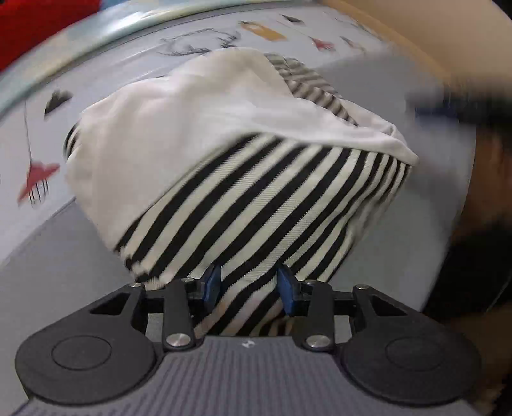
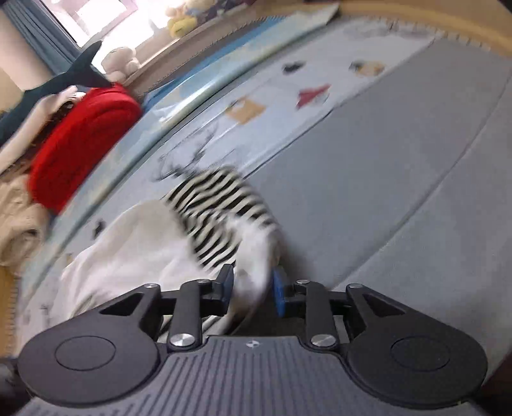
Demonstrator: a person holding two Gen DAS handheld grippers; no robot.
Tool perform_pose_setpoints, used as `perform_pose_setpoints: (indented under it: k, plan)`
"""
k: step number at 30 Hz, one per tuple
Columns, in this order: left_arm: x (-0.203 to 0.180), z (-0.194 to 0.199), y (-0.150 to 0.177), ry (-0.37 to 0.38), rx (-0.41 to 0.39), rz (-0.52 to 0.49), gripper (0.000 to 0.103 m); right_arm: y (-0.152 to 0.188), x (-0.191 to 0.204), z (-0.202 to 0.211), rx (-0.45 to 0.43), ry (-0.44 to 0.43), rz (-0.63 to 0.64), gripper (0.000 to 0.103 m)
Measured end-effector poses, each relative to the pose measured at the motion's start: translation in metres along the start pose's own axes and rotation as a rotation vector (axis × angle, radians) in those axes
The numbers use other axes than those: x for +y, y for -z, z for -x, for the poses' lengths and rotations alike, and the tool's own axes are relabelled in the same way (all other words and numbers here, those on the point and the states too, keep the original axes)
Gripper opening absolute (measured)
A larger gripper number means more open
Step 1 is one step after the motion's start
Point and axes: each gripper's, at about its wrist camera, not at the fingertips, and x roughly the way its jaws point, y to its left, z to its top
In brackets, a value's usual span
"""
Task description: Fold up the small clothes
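- The left gripper (image 1: 249, 289) points steeply down at a small striped garment (image 1: 256, 204), black and cream, with a white inner side (image 1: 179, 128) turned over its far part.
- A bunched fold of the striped cloth runs between the two blue pads (image 1: 211, 284), which stand partly spread; both press against the cloth, so the gripper pinches the fold.
- The garment lies in a loose heap on a grey mat (image 1: 64, 272), its far edge reaching a pale printed sheet (image 1: 128, 54) with small red, black and orange figures.
- In the right wrist view the picture is blurred by motion; the right gripper (image 2: 252, 292) has a white edge of the same garment (image 2: 252, 272) between its blue pads (image 2: 279, 296).
- Those jaws stand partly apart; I cannot tell whether they pinch the cloth or merely stand round it.
- Far left in that view are a red cushion (image 2: 80, 140), a dark toy shark (image 2: 64, 80) and some beige cloth (image 2: 16, 230).
- A bright window (image 2: 96, 12) with soft toys (image 2: 182, 19) on its sill lies at the far end.
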Motion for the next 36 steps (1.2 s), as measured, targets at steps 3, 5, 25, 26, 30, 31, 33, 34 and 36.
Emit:
perform_pose_setpoints:
  k: [3,5,25,26,30,31,33,34,36]
  plan:
    - [0.005,0.010,-0.002,0.032,-0.025,0.021,0.044,-0.018,0.015,0.016,-0.076,-0.011,0.082,0.039]
    - [0.018,0.024,-0.005,0.072,-0.061,0.084,0.044,-0.032,0.035,0.013,-0.081,-0.113,0.175,0.048]
    - [0.179,-0.010,-0.034,0.038,-0.272,0.724,0.007,-0.053,0.115,-0.154,0.148,-0.337,0.194,0.006]
    - [0.179,-0.012,-0.036,0.026,-0.284,0.703,0.006,-0.056,0.117,-0.149,0.101,-0.321,0.195,0.005]
    - [0.168,-0.029,-0.045,-0.100,-0.261,0.621,0.007,-0.046,0.132,-0.158,0.105,-0.233,0.320,0.005]
    - [0.164,-0.034,-0.046,-0.132,-0.256,0.598,0.008,-0.041,0.132,-0.166,0.120,-0.195,0.345,0.005]
    - [0.157,-0.034,-0.050,-0.187,-0.248,0.572,0.013,-0.037,0.123,-0.177,0.153,-0.160,0.306,0.007]
    - [0.157,-0.031,-0.051,-0.196,-0.242,0.585,0.020,-0.038,0.120,-0.179,0.154,-0.157,0.288,0.007]
    - [0.160,-0.011,-0.055,-0.228,-0.254,0.624,0.024,-0.041,0.119,-0.171,0.123,-0.146,0.286,0.018]
